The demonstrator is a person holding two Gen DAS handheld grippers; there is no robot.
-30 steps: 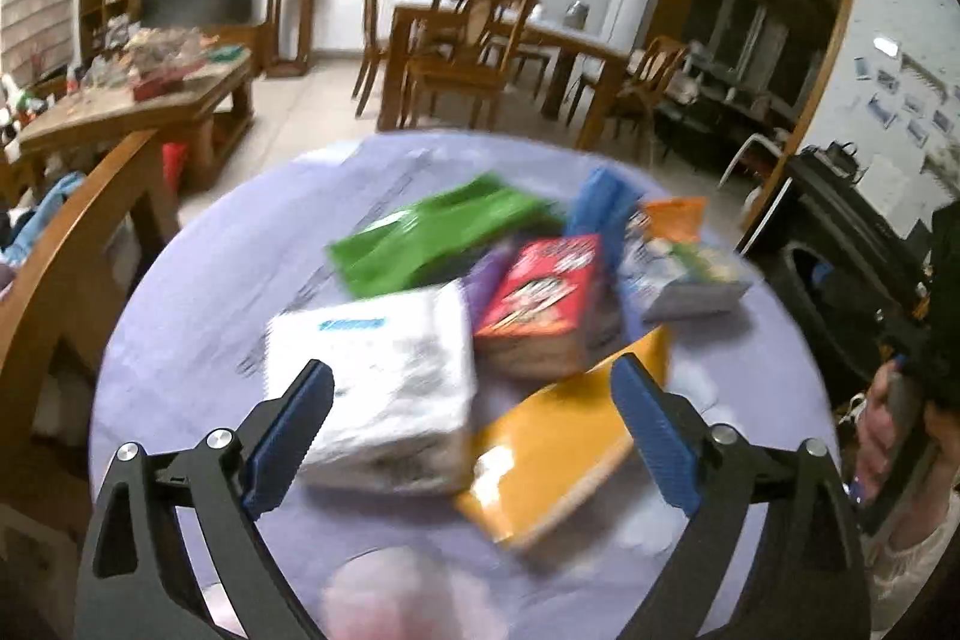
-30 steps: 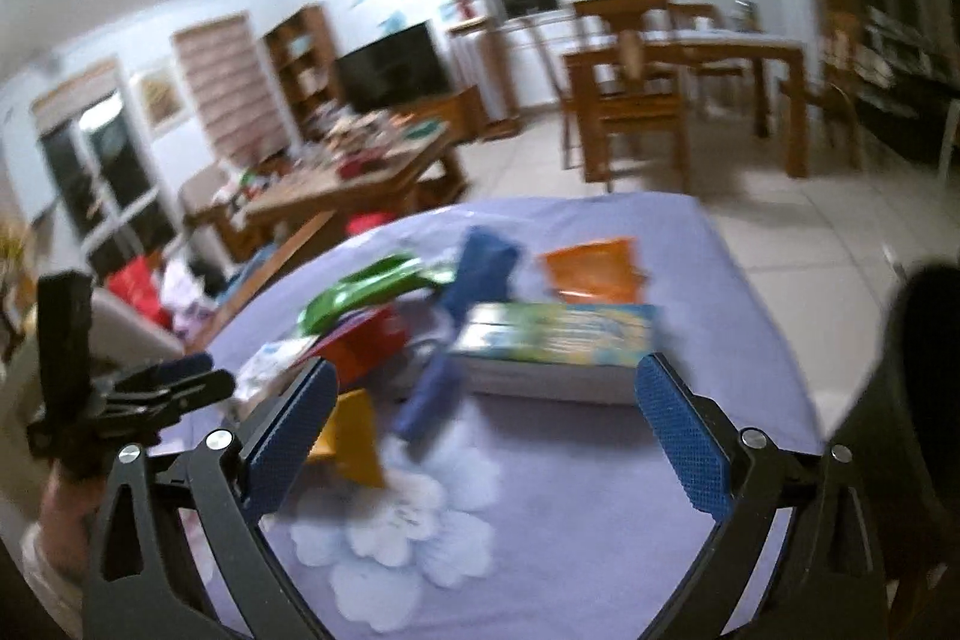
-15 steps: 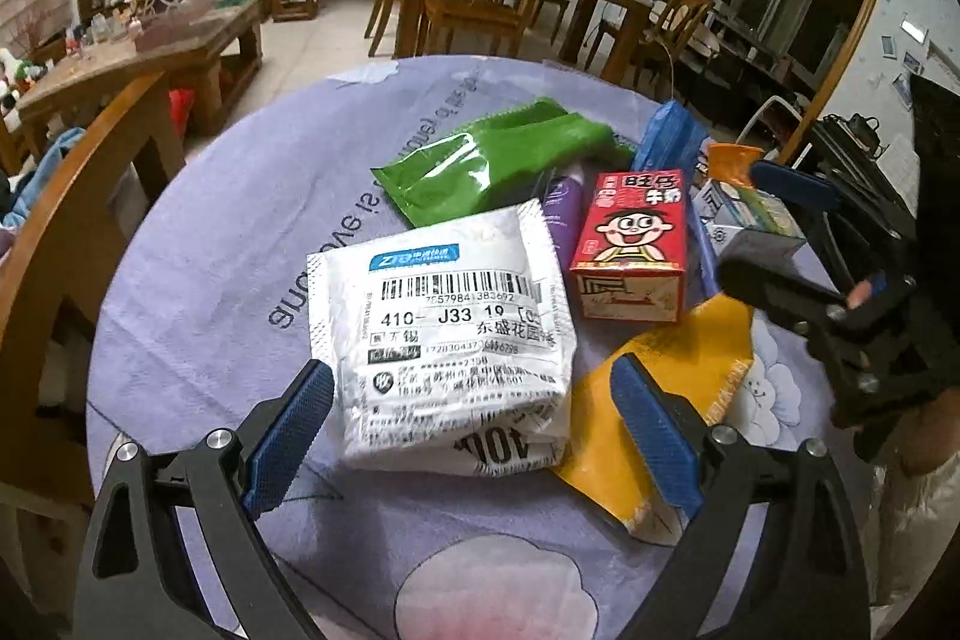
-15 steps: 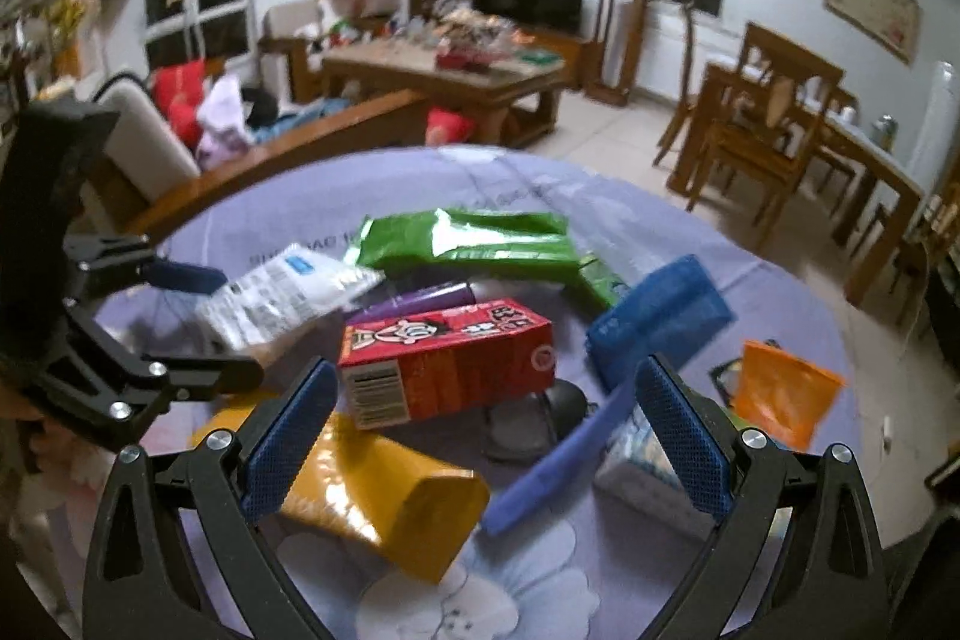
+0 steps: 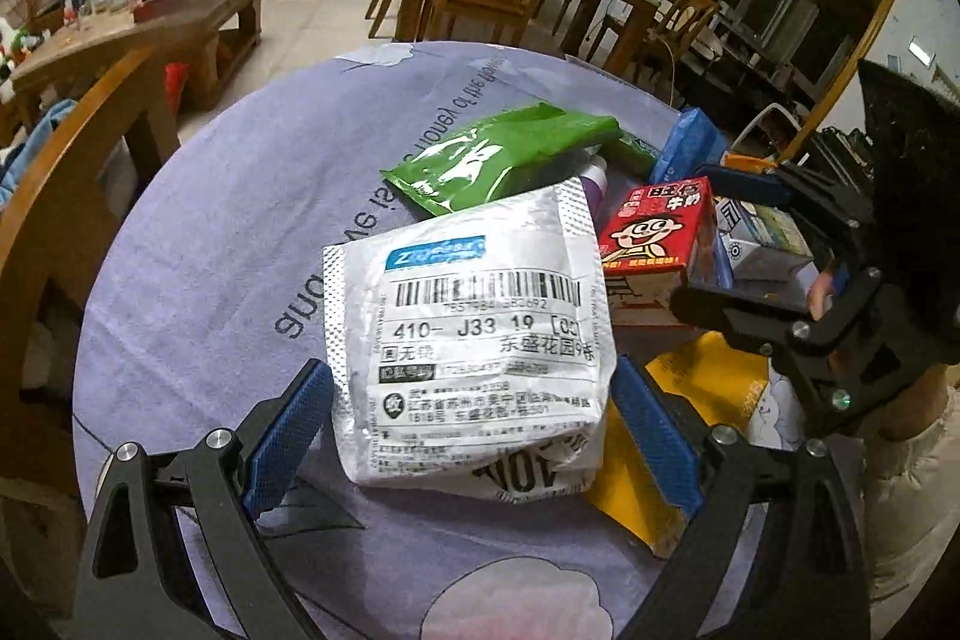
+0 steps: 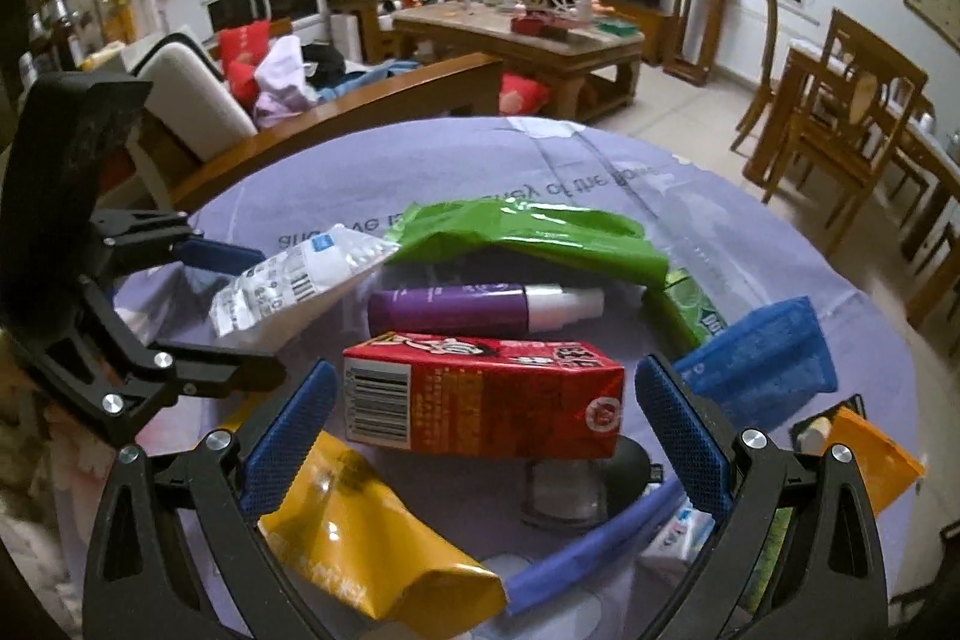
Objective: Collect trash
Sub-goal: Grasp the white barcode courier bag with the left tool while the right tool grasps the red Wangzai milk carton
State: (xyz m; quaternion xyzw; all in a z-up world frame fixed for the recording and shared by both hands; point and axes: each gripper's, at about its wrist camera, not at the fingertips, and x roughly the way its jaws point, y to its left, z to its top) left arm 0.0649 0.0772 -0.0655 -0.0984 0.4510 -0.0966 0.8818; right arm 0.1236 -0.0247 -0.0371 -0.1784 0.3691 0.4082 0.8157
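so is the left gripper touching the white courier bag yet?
Cannot tell. In the left wrist view the open left gripper brackets the white courier bag, pads close beside its edges. The right wrist view doesn't show contact or a gap either.

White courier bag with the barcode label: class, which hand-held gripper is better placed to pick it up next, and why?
Probably the left. The left hand-held gripper is open with the white courier bag between its fingers. The right hand-held gripper is open around the red carton instead.

White labelled mailer (image 5: pixel 474 340) overlaps green pouch (image 5: pixel 504 154); red carton (image 6: pixel 486 397) lies sideways, apparently on yellow packet (image 6: pixel 372 544).
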